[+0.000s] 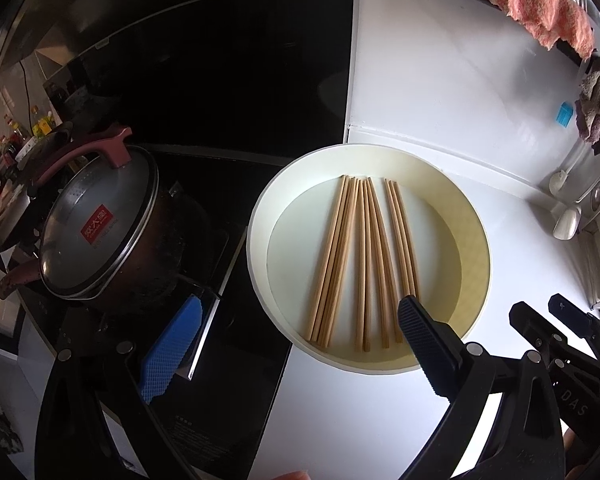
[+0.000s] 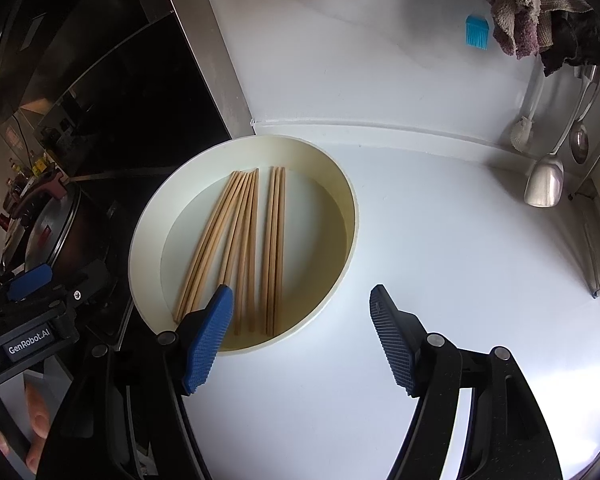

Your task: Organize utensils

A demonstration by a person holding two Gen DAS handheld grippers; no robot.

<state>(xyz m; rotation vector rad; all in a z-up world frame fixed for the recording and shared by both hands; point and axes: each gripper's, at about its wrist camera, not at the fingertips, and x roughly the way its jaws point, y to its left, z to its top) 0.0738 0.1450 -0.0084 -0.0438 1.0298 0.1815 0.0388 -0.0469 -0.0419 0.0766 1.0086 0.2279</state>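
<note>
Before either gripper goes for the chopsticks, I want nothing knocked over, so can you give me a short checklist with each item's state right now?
1. Right gripper open with nothing between its fingers: ok.
2. Left gripper open and empty: ok.
3. Chopsticks all lying flat inside the round tray, none over its rim: ok.
4. Chopsticks gathered into one bundle: not ok, they lie in loose groups fanning apart.
5. Countertop beside the tray free for a set-down: ok.
6. A holder to put the chopsticks in is in sight: cannot tell; only a ladle and spoon hang on the right.
</note>
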